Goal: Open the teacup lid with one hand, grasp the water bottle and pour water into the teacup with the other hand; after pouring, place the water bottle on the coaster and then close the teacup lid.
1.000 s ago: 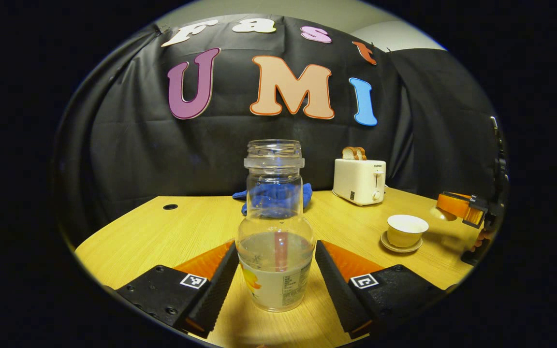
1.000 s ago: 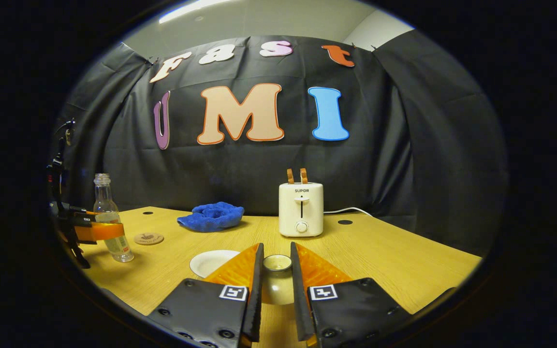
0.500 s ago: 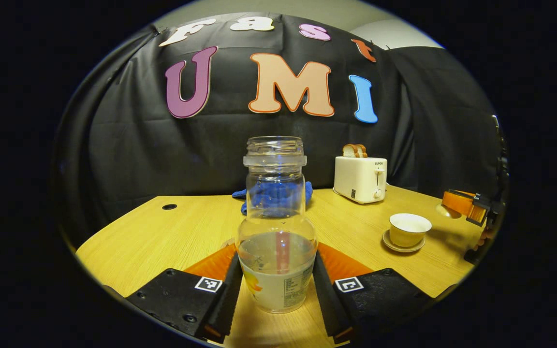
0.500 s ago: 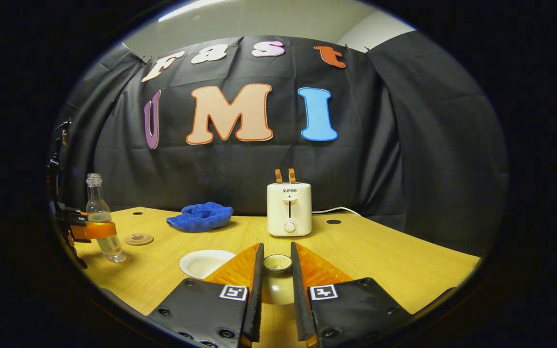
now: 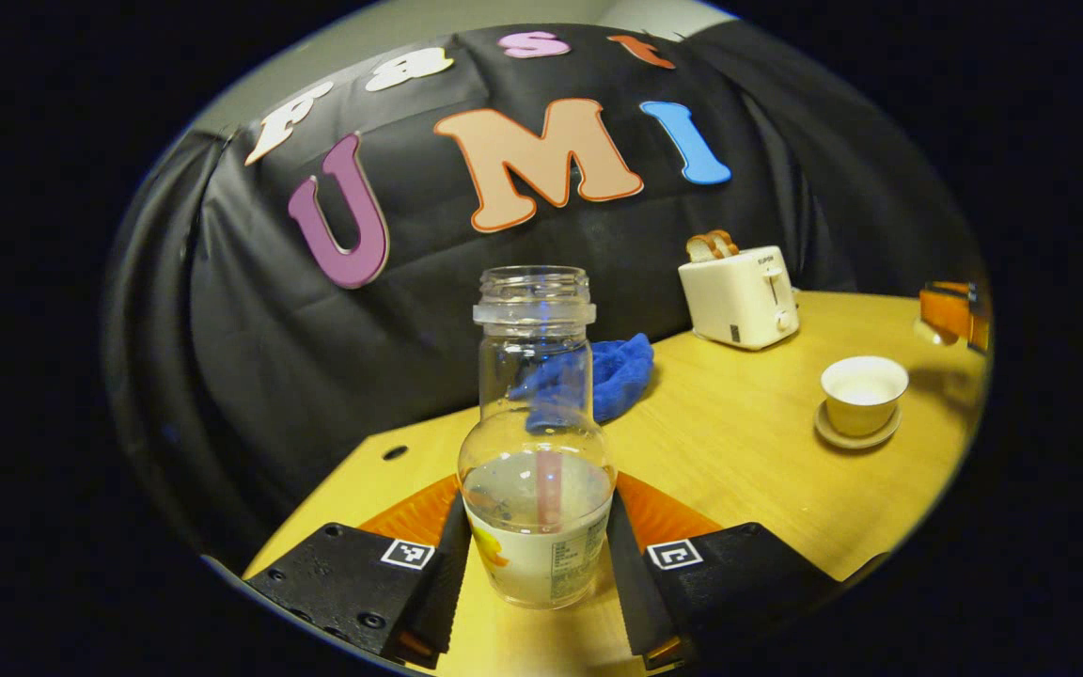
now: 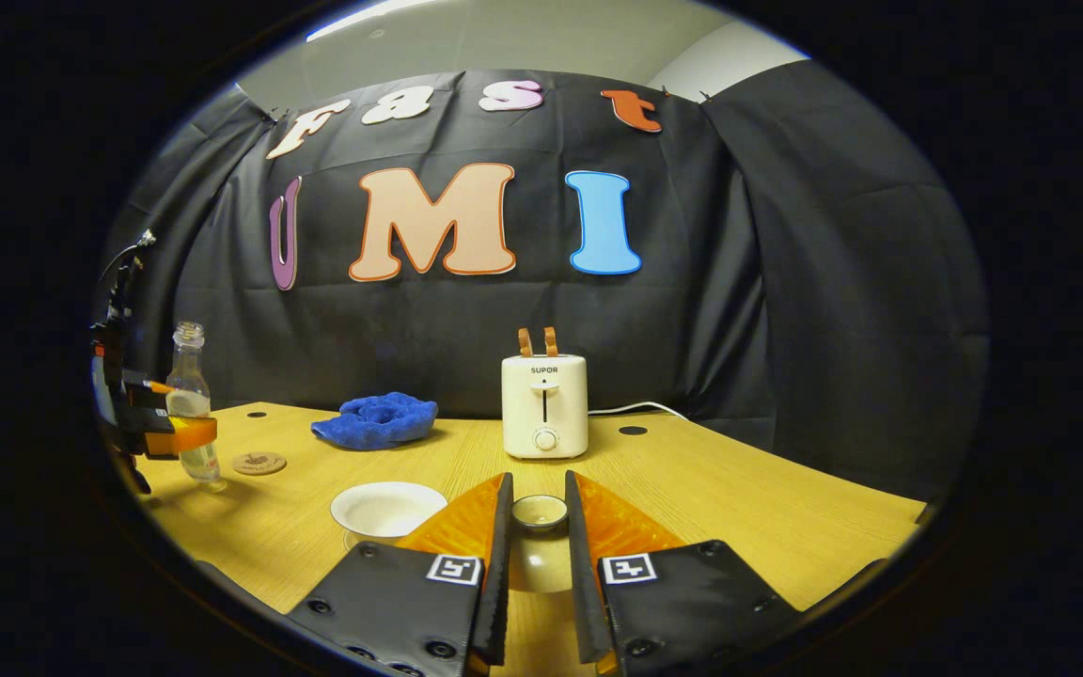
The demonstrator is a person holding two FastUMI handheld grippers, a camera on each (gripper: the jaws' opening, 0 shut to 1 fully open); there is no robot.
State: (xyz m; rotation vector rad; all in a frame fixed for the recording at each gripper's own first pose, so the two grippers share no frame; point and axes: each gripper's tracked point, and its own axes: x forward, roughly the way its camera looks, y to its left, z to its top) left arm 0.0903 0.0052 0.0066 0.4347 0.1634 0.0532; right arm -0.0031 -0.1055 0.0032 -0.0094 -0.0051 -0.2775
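Observation:
A clear water bottle (image 5: 536,451), uncapped and about a third full, stands between my left gripper's fingers (image 5: 447,574). My left gripper (image 5: 537,527) is shut on its lower body, and the bottle hangs a little above the table. The open white teacup (image 5: 863,393) sits on its saucer (image 5: 854,437) to the right. In the right gripper view, my right gripper (image 6: 536,498) is shut on the teacup lid (image 6: 540,512), held beside the open teacup (image 6: 388,508). Far left there, the bottle (image 6: 190,404) is in the left gripper (image 6: 165,432), next to the round coaster (image 6: 258,463).
A white toaster (image 6: 544,406) with two toast slices stands at the back of the wooden table (image 6: 739,508). A crumpled blue cloth (image 6: 375,420) lies left of it. The table has small cable holes (image 6: 633,431) near the back.
My left gripper closed on the bottle, then raised it slightly and rolled, so its view now tilts. My right gripper kept hold of the lid and drifted a little right.

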